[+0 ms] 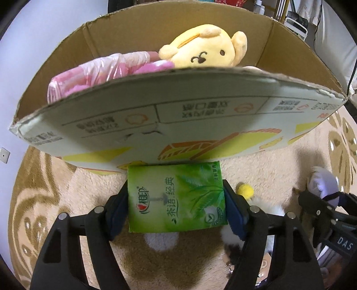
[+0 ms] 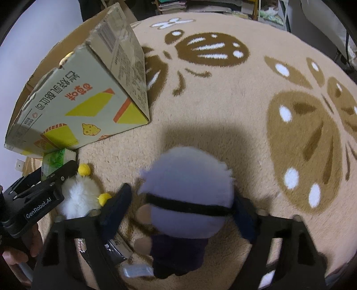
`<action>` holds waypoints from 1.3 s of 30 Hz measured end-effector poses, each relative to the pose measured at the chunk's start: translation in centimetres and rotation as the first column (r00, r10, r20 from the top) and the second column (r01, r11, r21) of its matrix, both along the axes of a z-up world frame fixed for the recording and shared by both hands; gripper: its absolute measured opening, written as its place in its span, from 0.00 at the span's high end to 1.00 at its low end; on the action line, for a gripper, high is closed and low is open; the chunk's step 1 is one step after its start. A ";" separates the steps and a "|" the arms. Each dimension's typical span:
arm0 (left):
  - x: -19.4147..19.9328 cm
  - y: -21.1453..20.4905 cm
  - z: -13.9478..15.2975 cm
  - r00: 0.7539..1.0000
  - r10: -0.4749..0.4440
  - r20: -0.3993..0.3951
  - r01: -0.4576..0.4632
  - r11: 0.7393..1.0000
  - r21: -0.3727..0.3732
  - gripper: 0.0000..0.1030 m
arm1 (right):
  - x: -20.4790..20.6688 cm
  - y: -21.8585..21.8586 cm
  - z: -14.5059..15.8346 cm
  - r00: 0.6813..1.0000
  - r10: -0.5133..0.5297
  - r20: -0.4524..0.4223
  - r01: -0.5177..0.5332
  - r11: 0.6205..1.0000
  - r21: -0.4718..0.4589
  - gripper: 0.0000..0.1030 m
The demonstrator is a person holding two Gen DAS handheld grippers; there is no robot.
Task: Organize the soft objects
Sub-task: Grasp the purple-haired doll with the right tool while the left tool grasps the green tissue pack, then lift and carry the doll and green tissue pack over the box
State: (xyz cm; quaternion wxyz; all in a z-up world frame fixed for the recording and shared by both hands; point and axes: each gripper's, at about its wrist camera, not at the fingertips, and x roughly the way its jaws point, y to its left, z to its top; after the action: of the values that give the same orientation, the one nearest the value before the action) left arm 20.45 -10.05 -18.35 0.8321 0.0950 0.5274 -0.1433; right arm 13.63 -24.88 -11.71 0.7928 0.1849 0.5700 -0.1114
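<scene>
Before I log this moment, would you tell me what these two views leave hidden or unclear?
- Left wrist view: the cardboard box near wall hides the yellow plush below its face and most of the pink bag.
- Left wrist view: the green tissue pack covers the white plush beneath it.
- Right wrist view: the grey-haired doll shows only its back; its face is hidden.
- Right wrist view: the box interior is unseen.

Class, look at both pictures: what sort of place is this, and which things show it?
Probably a room in a home: a plush patterned rug covers the floor, soft toys fill a cardboard box, and cluttered shelves stand behind.
</scene>
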 end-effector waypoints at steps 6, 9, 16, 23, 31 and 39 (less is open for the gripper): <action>-0.4 1.5 0.9 1.000 0.009 0.021 -0.009 1.000 -0.012 0.28 | 0.3 0.1 0.5 1.000 0.019 0.012 -0.019 1.000 -0.008 0.36; -1.0 1.5 2.4 0.999 0.017 0.034 -0.016 1.000 -0.023 0.28 | 0.4 0.1 0.8 0.999 0.025 0.030 -0.025 1.000 0.001 0.37; -2.2 1.4 3.3 0.997 0.011 0.072 -0.012 1.000 0.012 0.28 | 1.0 1.0 1.4 0.997 0.062 0.053 -0.061 0.998 -0.005 0.38; -4.2 1.0 4.5 0.996 0.009 0.088 -0.013 0.999 0.042 0.28 | 1.3 2.0 2.9 0.991 0.079 0.112 -0.078 0.997 -0.014 0.39; -7.0 1.6 6.0 0.991 0.039 0.126 -0.047 0.997 0.066 0.28 | 1.3 2.3 4.9 0.976 0.099 0.194 -0.101 0.995 0.003 0.39; -8.8 2.4 8.8 0.978 0.051 0.203 -0.072 0.993 0.097 0.28 | 0.3 2.8 7.0 0.948 0.127 0.293 -0.135 0.991 0.006 0.39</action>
State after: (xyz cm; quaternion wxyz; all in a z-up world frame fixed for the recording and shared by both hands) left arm 11.63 -7.69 -9.54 0.8788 0.1356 0.4506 -0.0797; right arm 13.91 -22.10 -4.67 0.8713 0.1712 0.4594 -0.0226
